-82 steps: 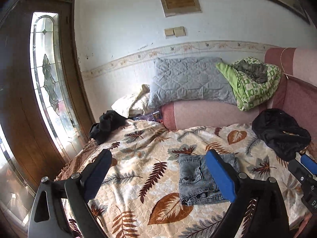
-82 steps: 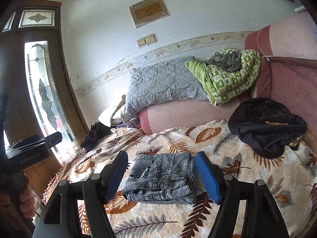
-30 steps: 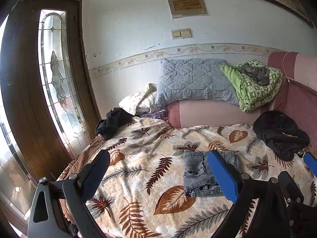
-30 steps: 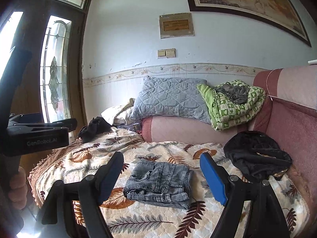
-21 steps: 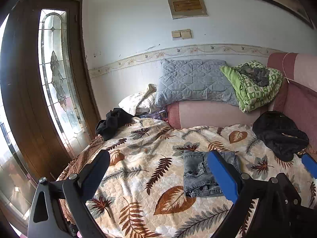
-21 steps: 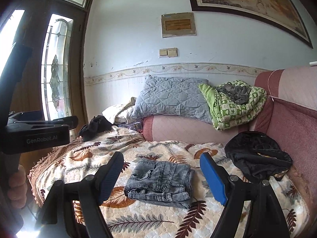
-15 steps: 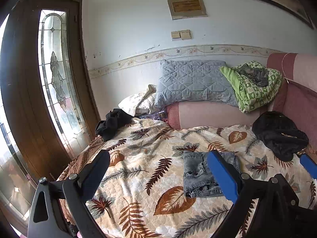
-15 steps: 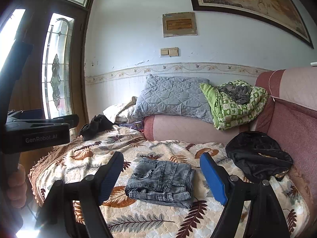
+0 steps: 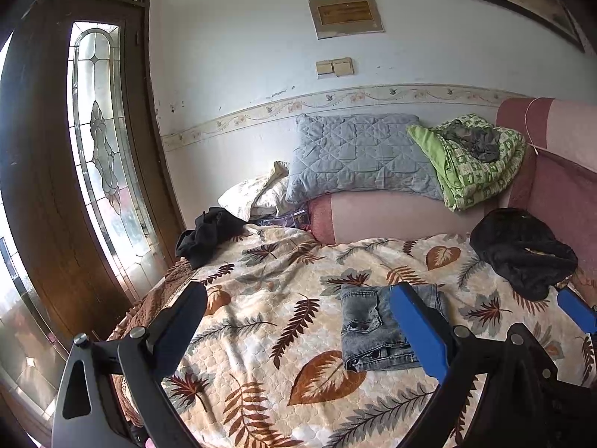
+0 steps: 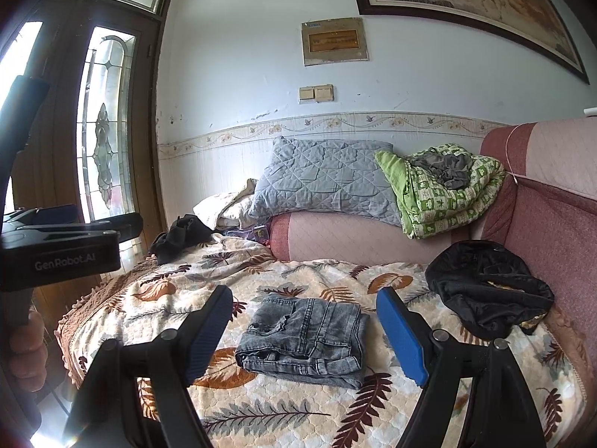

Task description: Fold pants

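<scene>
The grey denim pants point(image 10: 306, 336) lie folded into a compact rectangle on the leaf-print bedspread point(image 10: 276, 407). They also show in the left wrist view point(image 9: 373, 326), partly behind a blue finger. My right gripper point(image 10: 304, 330) is open and empty, held back from the pants and above the bed. My left gripper point(image 9: 298, 330) is open and empty, held back over the bed's left part. The left gripper's body shows at the left edge of the right wrist view point(image 10: 56, 250).
A black garment point(image 10: 488, 291) lies at the bed's right against the pink sofa back point(image 10: 559, 231). Another dark garment point(image 10: 179, 237) lies at the far left corner. A grey pillow point(image 10: 324, 179) and green blanket point(image 10: 444, 190) sit on the headrest. A wooden glass door point(image 9: 93, 156) stands left.
Both grippers have drawn back and risen slightly from the bed, so the folded pants look smaller and farther away. The pants have not moved.
</scene>
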Demonstrator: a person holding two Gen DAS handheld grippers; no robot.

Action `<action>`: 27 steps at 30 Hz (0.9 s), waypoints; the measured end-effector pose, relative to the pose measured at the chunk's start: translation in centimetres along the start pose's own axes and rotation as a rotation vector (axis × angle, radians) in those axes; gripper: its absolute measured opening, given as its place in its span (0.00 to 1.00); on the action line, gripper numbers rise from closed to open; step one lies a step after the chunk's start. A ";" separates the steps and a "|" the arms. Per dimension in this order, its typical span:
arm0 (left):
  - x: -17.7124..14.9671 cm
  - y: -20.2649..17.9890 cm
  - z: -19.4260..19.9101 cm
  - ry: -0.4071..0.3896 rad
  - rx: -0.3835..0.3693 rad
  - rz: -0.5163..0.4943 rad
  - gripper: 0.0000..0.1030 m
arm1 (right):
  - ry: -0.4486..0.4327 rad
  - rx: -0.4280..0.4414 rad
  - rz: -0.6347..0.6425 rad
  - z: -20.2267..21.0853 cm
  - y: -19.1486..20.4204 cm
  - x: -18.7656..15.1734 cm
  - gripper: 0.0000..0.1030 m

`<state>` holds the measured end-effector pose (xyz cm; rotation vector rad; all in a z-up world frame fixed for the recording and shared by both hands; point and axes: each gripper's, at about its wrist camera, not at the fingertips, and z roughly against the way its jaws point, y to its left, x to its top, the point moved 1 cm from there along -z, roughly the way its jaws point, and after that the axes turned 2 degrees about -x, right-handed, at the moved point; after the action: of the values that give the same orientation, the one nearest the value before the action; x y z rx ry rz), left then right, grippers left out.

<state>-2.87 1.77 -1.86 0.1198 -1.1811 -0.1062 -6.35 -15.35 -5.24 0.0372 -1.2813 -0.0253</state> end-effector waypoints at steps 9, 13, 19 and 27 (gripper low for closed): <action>0.1 0.0 0.3 -0.012 -0.023 0.000 0.96 | 0.004 0.001 -0.004 -0.1 -0.3 -0.1 0.80; 0.1 0.1 0.5 -0.017 -0.031 0.005 0.96 | -0.016 -0.004 -0.014 0.2 -0.5 0.1 0.80; 0.3 0.1 1.0 -0.033 -0.031 0.003 0.96 | -0.013 -0.004 -0.012 0.2 -0.6 0.2 0.80; 0.5 0.1 1.3 -0.039 -0.052 0.000 0.96 | -0.015 -0.004 -0.009 0.3 -0.4 0.2 0.80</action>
<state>-3.90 1.70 -0.93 0.0718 -1.2165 -0.1395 -6.56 -15.80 -5.00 0.0396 -1.2964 -0.0364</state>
